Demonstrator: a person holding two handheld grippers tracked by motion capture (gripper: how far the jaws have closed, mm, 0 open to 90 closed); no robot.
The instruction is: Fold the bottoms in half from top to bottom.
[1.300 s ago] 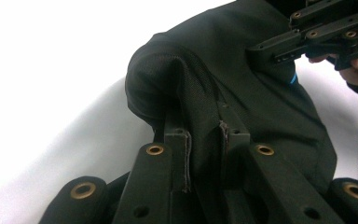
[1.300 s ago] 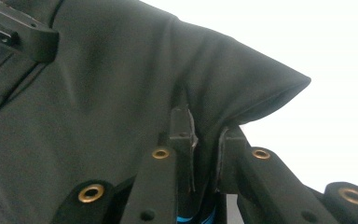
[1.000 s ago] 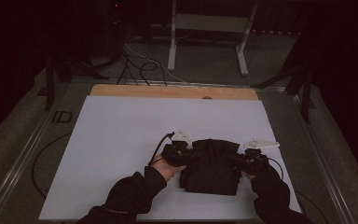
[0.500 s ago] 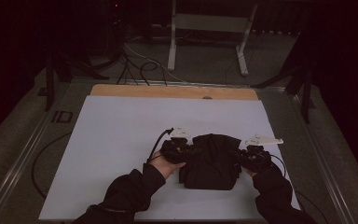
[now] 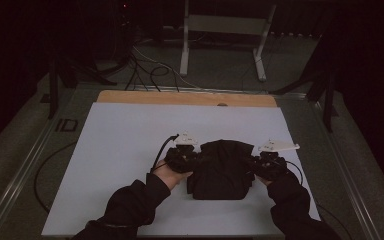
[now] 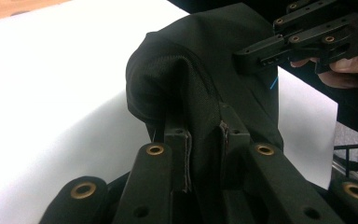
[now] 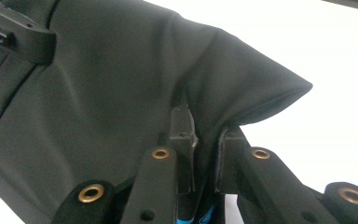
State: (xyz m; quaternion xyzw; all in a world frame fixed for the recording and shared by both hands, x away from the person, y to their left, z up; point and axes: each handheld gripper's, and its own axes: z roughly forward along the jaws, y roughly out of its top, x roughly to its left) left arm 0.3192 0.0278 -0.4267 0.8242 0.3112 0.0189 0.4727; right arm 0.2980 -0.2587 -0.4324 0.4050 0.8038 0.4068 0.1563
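Observation:
A black folded garment (image 5: pixel 221 167) hangs between my two grippers above the white table sheet (image 5: pixel 130 135), its near end resting on the sheet. My left gripper (image 5: pixel 192 159) is shut on the garment's left edge; in the left gripper view the seamed fabric (image 6: pixel 191 93) is pinched between the jaws at my left gripper (image 6: pixel 204 135). My right gripper (image 5: pixel 254 165) is shut on the right edge; in the right gripper view the cloth (image 7: pixel 121 84) bunches where my right gripper (image 7: pixel 204 135) pinches it. The other gripper (image 6: pixel 307 32) shows at the far side of the cloth.
A bare wooden strip (image 5: pixel 185 98) runs along the table's far edge. Metal rails (image 5: pixel 25 170) border the table's sides. Cables (image 5: pixel 150 70) and a white metal stand (image 5: pixel 225 30) sit on the floor beyond. White sheet lies open to the left and behind the garment.
Both grippers have risen slightly with the garment, lifting its far part a little higher off the sheet. Grips are unchanged.

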